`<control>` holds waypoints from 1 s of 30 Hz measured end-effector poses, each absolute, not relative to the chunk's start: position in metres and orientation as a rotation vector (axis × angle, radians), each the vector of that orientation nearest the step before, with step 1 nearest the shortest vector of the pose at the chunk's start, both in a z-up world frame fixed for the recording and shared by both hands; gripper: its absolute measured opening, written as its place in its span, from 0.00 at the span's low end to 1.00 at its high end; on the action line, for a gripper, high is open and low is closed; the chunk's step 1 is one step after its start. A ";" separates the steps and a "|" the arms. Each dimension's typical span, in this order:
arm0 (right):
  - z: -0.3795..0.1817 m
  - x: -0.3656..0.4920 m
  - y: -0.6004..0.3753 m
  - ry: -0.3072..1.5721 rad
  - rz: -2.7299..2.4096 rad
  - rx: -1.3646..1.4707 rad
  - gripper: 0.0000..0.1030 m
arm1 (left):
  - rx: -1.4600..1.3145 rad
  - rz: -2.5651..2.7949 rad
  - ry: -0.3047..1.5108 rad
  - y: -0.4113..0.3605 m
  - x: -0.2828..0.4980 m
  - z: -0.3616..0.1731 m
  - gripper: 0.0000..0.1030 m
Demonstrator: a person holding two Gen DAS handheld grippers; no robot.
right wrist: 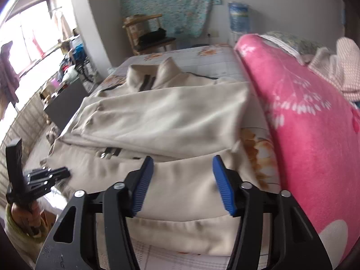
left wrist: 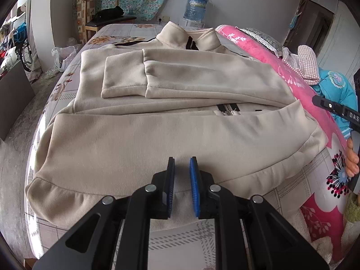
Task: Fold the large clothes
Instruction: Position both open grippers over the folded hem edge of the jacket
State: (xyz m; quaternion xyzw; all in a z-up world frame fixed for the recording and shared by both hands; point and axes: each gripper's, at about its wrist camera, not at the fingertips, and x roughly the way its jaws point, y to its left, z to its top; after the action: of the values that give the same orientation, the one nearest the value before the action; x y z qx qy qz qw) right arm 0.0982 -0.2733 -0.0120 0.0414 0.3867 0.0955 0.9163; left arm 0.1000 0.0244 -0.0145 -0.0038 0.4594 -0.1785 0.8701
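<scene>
A beige zip-up jacket (left wrist: pixel 139 139) lies front-up on the bed, both sleeves folded across its chest and its collar at the far end. My left gripper (left wrist: pixel 182 160) hovers over the middle of the near hem. Its jaws stand only a narrow gap apart, and no cloth is pinched between them. In the right wrist view the jacket (right wrist: pixel 168 112) fills the middle, and my right gripper (right wrist: pixel 182 157) stands wide open above the hem's right corner, holding nothing. The left gripper (right wrist: pixel 65 170) shows at the left there, resting low on the hem.
A pink flowered blanket (left wrist: pixel 270 63) is heaped along the bed's right side, close to the jacket's edge. The patterned bedsheet (left wrist: pixel 180 243) shows in front of the hem. A wooden chair (left wrist: pixel 101 11) and a water jug (left wrist: pixel 196 6) stand beyond the bed. A hand (left wrist: pixel 352 157) grips the right tool.
</scene>
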 end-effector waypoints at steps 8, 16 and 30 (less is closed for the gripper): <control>-0.035 0.103 -0.210 0.882 0.227 -0.054 0.78 | 0.054 -0.319 0.958 -0.004 0.116 0.006 0.64; -0.078 0.119 -0.199 1.018 0.138 -0.095 0.87 | 0.140 -0.183 1.013 -0.018 0.136 -0.024 0.74; -0.078 0.125 -0.205 1.077 0.139 -0.076 0.92 | 0.115 -0.174 1.016 -0.016 0.139 -0.026 0.87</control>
State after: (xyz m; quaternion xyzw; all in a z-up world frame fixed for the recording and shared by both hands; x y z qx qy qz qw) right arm 0.1247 -0.2047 -0.0784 -0.0363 0.5125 0.0663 0.8554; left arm 0.1386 -0.0164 -0.0264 0.0550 0.4857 -0.0832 0.8684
